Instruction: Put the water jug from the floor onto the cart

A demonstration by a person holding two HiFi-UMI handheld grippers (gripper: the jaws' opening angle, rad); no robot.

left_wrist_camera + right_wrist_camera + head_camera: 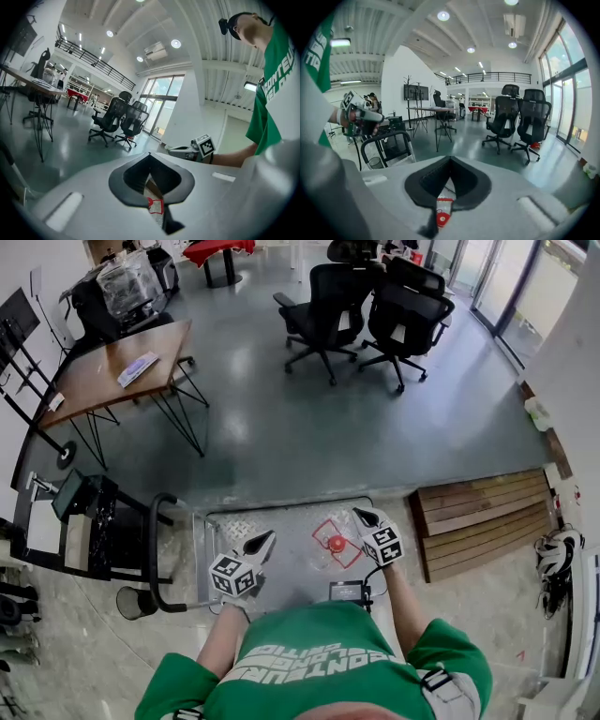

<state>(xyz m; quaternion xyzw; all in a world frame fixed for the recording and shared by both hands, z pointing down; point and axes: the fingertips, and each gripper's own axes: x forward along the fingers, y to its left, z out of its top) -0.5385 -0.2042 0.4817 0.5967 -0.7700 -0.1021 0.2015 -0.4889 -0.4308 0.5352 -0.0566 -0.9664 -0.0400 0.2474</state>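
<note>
The clear water jug, marked by its red cap (336, 543), stands upright on the grey metal deck of the cart (234, 526), seen from straight above. My left gripper (268, 536) hovers over the deck to the jug's left, its jaws meeting at a point with nothing in them. My right gripper (359, 513) hangs just above and right of the jug, also shut and empty. In the left gripper view the jaws (150, 155) touch at their tip; a red label shows through the gap below. The right gripper view shows the same closed jaws (450, 159), with the red cap (440, 218) beneath.
The cart's black push handle (159, 549) is at the left, with a small bin (134, 602) beside it. A black device (349, 592) lies at the deck's near edge. Wooden pallets (483, 517) lie to the right. A wooden table (112, 371) and office chairs (323, 306) stand farther off.
</note>
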